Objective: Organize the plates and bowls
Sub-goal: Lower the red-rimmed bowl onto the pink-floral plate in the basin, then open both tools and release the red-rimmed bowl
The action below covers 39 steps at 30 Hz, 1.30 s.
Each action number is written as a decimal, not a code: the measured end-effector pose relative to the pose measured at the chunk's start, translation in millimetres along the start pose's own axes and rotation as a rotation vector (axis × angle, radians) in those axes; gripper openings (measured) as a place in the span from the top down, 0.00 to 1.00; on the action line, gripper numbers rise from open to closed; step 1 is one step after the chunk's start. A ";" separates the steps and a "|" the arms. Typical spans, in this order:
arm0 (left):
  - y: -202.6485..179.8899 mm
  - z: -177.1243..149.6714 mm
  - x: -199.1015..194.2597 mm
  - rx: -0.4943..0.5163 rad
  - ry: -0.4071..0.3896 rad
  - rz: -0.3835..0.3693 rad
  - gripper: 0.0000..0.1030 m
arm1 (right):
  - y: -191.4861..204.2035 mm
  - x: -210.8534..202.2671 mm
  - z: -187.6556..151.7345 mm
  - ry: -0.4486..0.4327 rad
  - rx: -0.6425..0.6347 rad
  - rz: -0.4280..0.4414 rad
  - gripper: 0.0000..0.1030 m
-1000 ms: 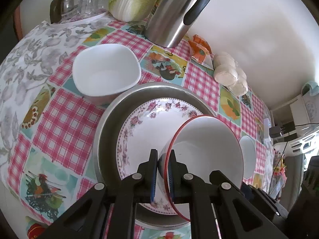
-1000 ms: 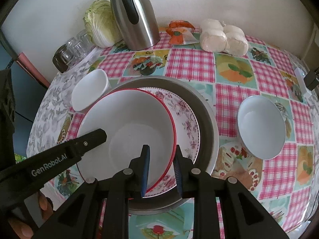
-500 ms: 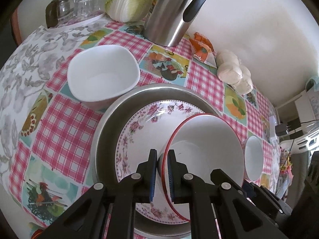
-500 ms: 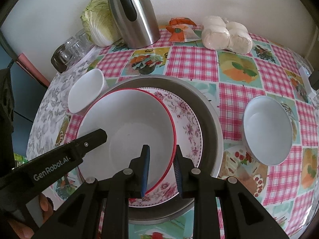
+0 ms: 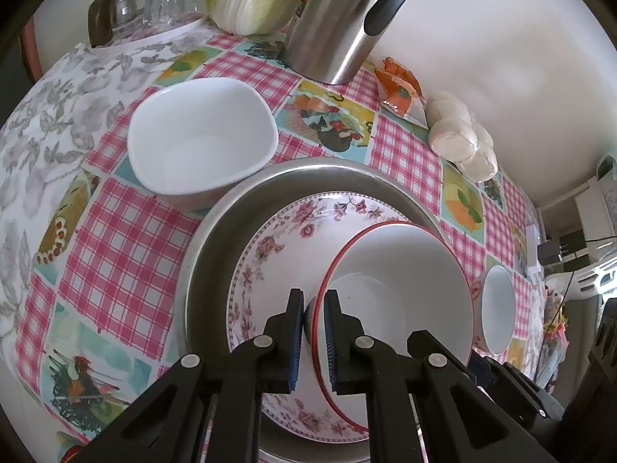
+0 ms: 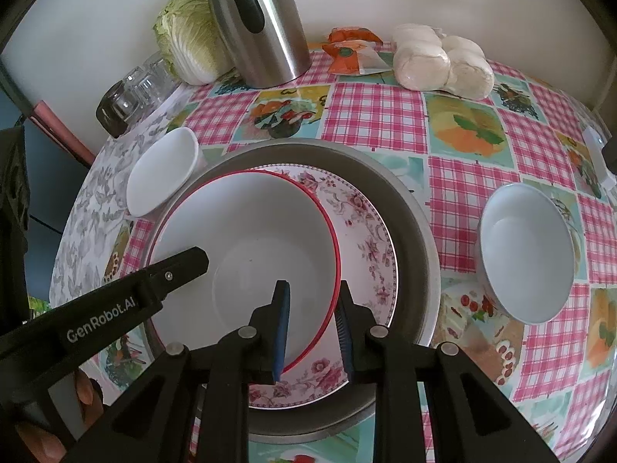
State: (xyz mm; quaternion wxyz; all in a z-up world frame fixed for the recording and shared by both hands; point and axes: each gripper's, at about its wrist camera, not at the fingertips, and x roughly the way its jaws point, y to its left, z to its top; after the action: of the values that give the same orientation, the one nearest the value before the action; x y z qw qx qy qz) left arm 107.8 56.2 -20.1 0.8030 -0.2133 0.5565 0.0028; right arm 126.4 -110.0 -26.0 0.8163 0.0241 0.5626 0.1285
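A red-rimmed white bowl (image 5: pixel 401 270) (image 6: pixel 250 239) sits on a floral plate (image 5: pixel 277 247) (image 6: pixel 366 239) inside a large metal pan (image 5: pixel 216 231) (image 6: pixel 412 231). My left gripper (image 5: pixel 311 305) is shut on the bowl's near rim; it also shows in the right wrist view (image 6: pixel 193 262). My right gripper (image 6: pixel 312 297) straddles the bowl's right rim with its jaws apart, the rim loose between them. A squarish white bowl (image 5: pixel 200 146) (image 6: pixel 162 169) stands left of the pan, a round white bowl (image 6: pixel 524 250) (image 5: pixel 497 312) right of it.
A steel thermos jug (image 6: pixel 258 23), a cabbage (image 6: pixel 189 34), several glasses (image 5: pixel 146 4), an orange packet (image 6: pixel 347 54) and bagged white buns (image 6: pixel 443 61) line the back of the checked tablecloth by the wall.
The red-rimmed bowl has come down onto the floral plate in the pan. My right gripper's jaws have opened off its rim. The left still grips it.
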 end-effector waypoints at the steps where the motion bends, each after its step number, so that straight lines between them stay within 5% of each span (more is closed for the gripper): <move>1: 0.2 0.0 0.3 -0.001 0.001 0.000 0.89 | -0.2 0.2 0.3 0.000 -0.001 0.000 0.75; 39: 3.8 3.8 -13.2 -0.009 -0.019 -0.032 0.83 | 0.3 -8.2 2.9 -0.025 -0.020 -0.033 0.75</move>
State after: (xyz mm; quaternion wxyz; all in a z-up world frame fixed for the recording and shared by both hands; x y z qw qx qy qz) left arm 105.2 64.0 -8.4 0.8072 -0.2255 0.5454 -0.0054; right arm 126.3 -111.3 -17.4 0.8255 0.0083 0.5513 0.1206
